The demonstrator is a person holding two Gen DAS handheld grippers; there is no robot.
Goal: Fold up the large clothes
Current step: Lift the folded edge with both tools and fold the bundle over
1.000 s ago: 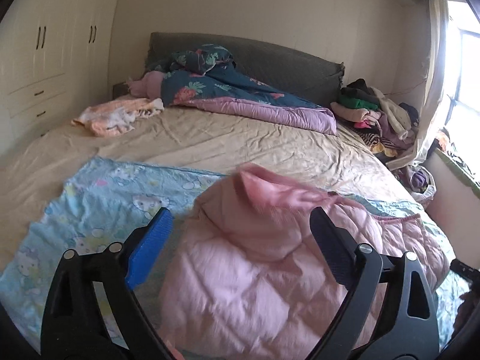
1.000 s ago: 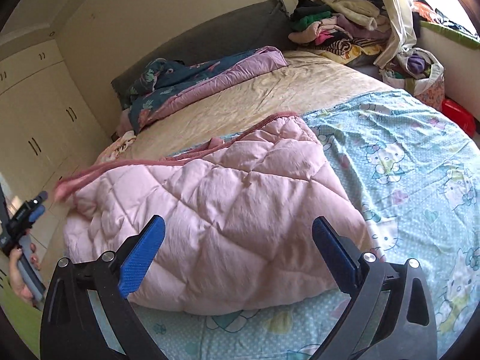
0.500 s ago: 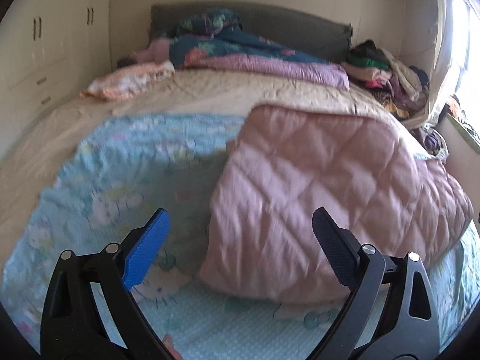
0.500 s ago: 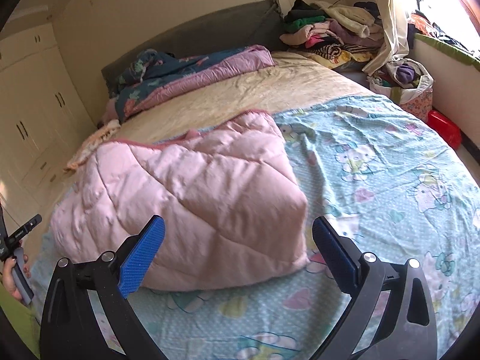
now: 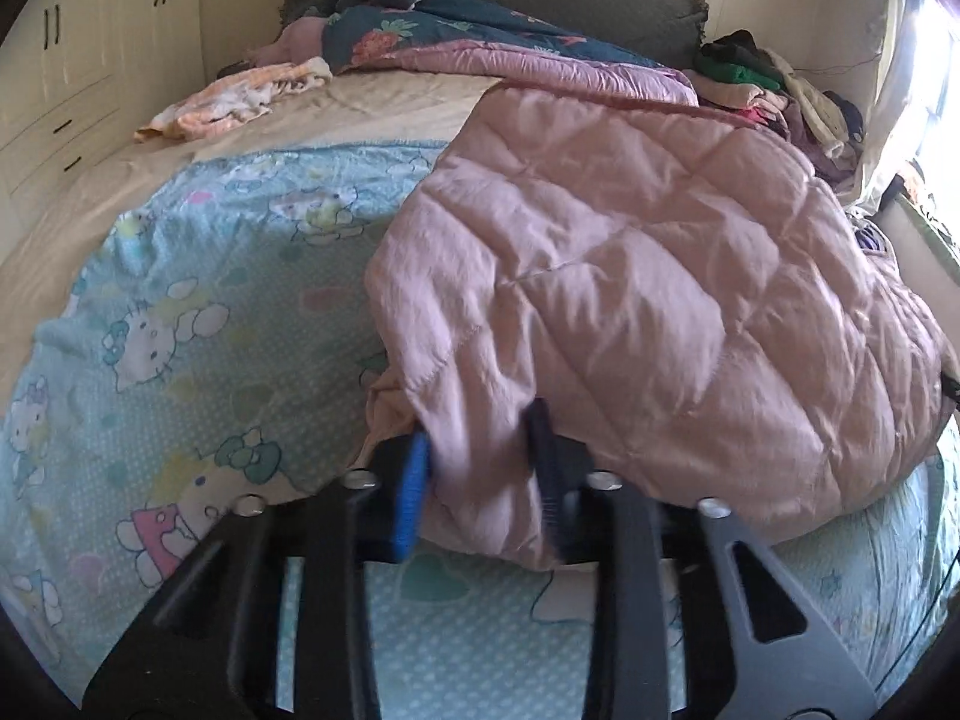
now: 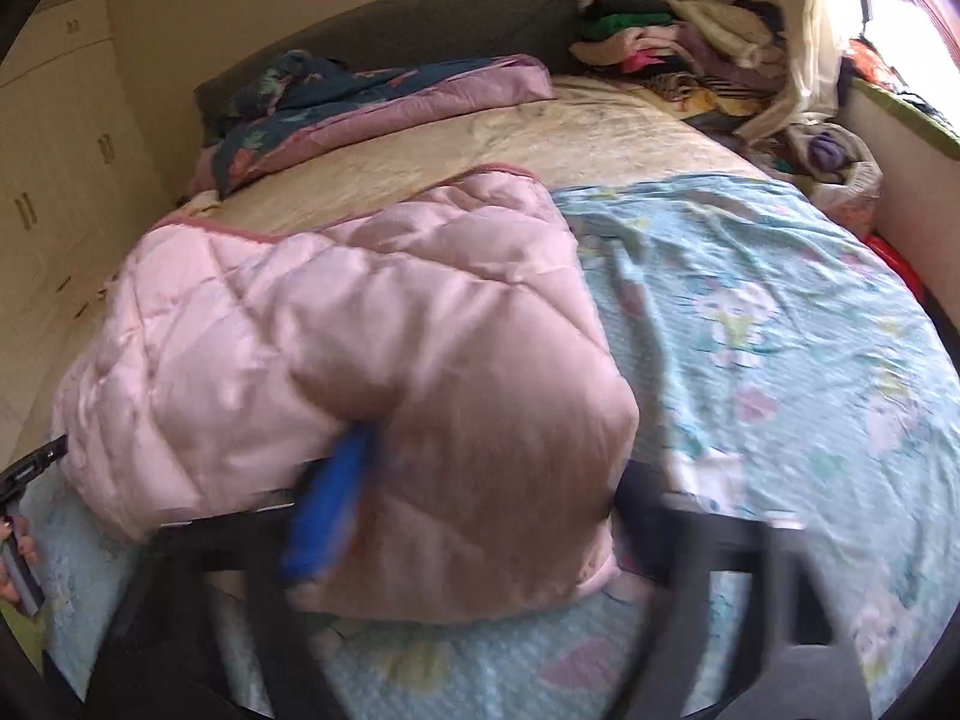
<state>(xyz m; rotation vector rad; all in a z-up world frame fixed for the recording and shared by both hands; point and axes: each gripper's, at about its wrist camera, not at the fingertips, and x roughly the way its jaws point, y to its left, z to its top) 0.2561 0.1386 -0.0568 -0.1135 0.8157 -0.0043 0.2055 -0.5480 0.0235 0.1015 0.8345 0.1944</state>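
Nearest the cameras, both grippers bite the near hem of the pink quilted jacket (image 5: 630,276), one at each front corner, presumably so the folded bundle can be lifted evenly for another fold. The left gripper (image 5: 480,480) has its jaws drawn close together, clamped on a pinch of the near-left corner. The right gripper (image 6: 480,504) is blurred; fabric bulges between its jaws, which look clamped on the near-right corner. The jacket lies on the blue cartoon blanket (image 5: 180,330) spread over the bed (image 5: 390,102). Beyond, a floral quilt (image 5: 468,36) and a clothes pile (image 6: 672,42) sit by the headboard.
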